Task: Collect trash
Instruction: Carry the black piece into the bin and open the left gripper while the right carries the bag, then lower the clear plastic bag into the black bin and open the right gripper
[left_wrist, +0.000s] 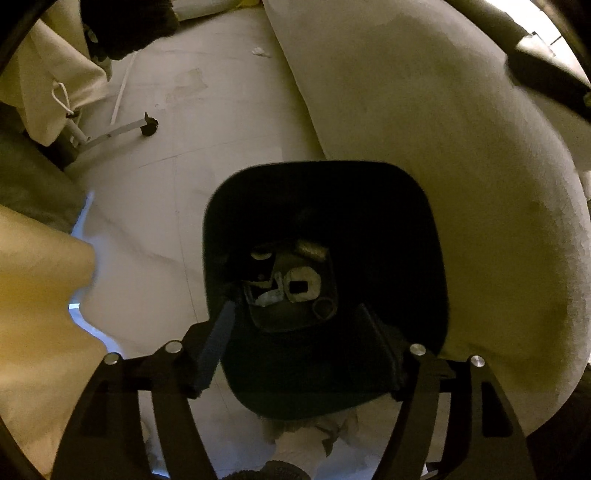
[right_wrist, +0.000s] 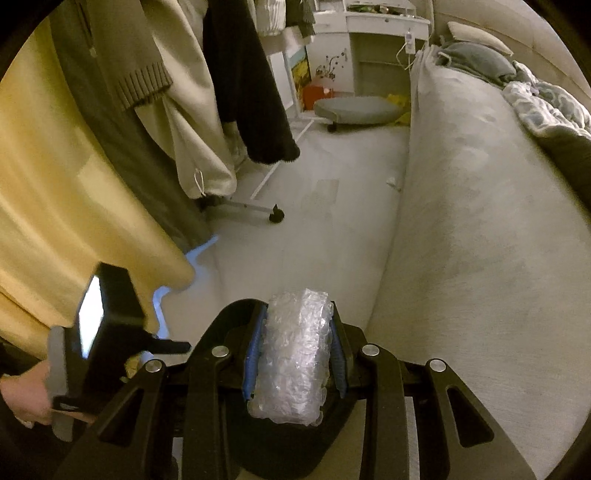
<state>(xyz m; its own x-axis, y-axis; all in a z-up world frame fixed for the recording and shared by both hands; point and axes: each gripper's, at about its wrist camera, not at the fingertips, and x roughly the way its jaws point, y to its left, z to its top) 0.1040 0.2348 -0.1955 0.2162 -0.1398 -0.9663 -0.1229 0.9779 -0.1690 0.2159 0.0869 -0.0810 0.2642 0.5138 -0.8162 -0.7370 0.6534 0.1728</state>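
Two sets of black gripper fingers show. The right gripper (right_wrist: 297, 345) is clamped on a crumpled wad of clear bubble wrap (right_wrist: 293, 360), its blue-padded fingers (right_wrist: 253, 354) pressing both sides. The left gripper (left_wrist: 295, 325) has its fingers spread apart, gripping nothing, directly above a black rounded-square trash bin (left_wrist: 388, 229) on the pale floor (left_wrist: 207, 122). Scraps of paper lie at the bin's bottom. A cream upholstered sofa (right_wrist: 480, 236) stands just beside the bin; yellow fabric (right_wrist: 66, 206) hangs at the other side.
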